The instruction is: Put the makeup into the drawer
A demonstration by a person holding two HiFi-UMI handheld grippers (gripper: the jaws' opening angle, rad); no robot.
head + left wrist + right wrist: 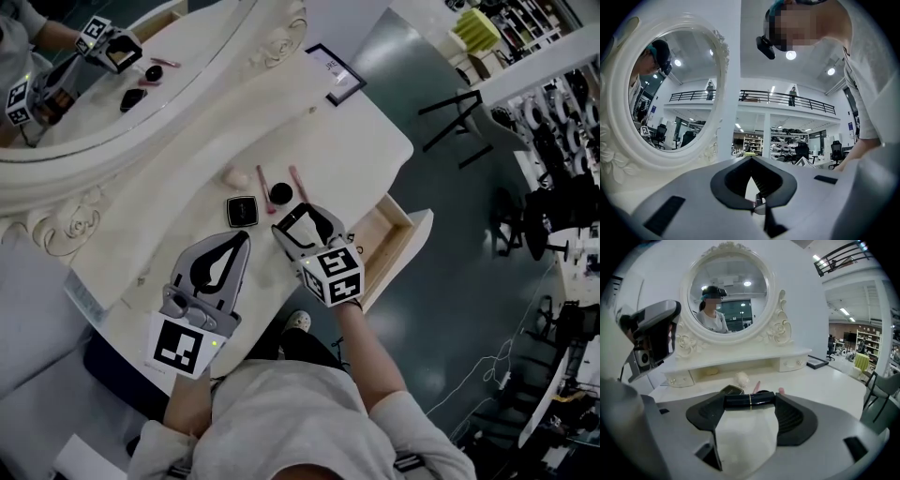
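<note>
While the right gripper (296, 217) pinches a black tube (750, 400) with a gold band crosswise between its jaw tips, it hangs over the tabletop just beside the open drawer (392, 236). Left gripper (244, 239): jaws pressed together, nothing in them, tilted up toward the room.

Risks, as I judge them:
- The tube is smooth and round and gripped only at the tips. A quick swing could roll it loose.
- The drawer is shallow and sticks out over bare floor (441, 309). If the tube is let go too far out, it goes over the front.
- The drawer wall is close, so a low approach could knock a jaw against it.

Not yet gathered on the white dressing table (361, 141):
- a square black compact (242, 210)
- a round black pot (279, 194)
- two pink sticks (263, 178)
- a pale puff (234, 176)

An ornate oval mirror (202, 89) stands at the back, with a small framed card (333, 73) near it.

The room is a big bright hall with a dark floor and shelving (750, 143). A railed balcony (787, 99) runs overhead.
</note>
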